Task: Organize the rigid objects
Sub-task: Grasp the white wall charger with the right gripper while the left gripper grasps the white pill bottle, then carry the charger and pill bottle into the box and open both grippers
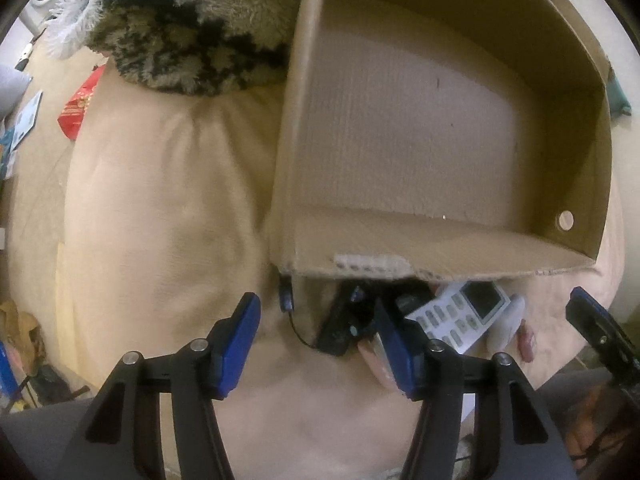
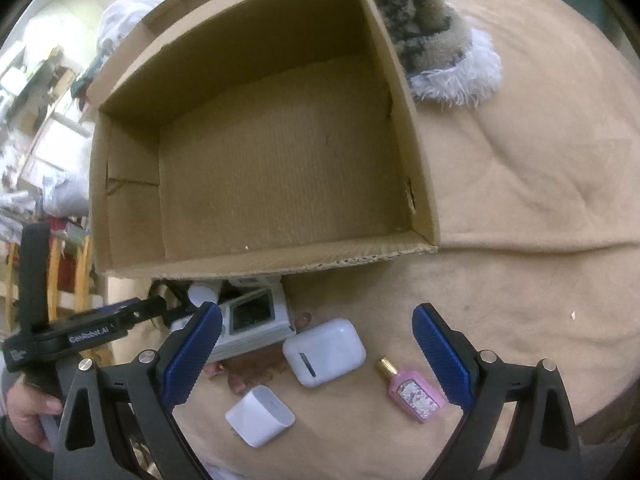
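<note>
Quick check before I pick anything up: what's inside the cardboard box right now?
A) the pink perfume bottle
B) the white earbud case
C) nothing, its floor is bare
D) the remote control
C: the cardboard box shows only bare floor, while the white earbud case, pink perfume bottle and remote control all lie on the beige blanket outside its near wall.

Tan bed [image 2: 520,200] carried an open box [image 2: 416,184], fur hat [image 2: 432,32], earbud case [image 2: 324,350], charger [image 2: 260,416], perfume [image 2: 414,394], remote [image 1: 460,316].
</note>
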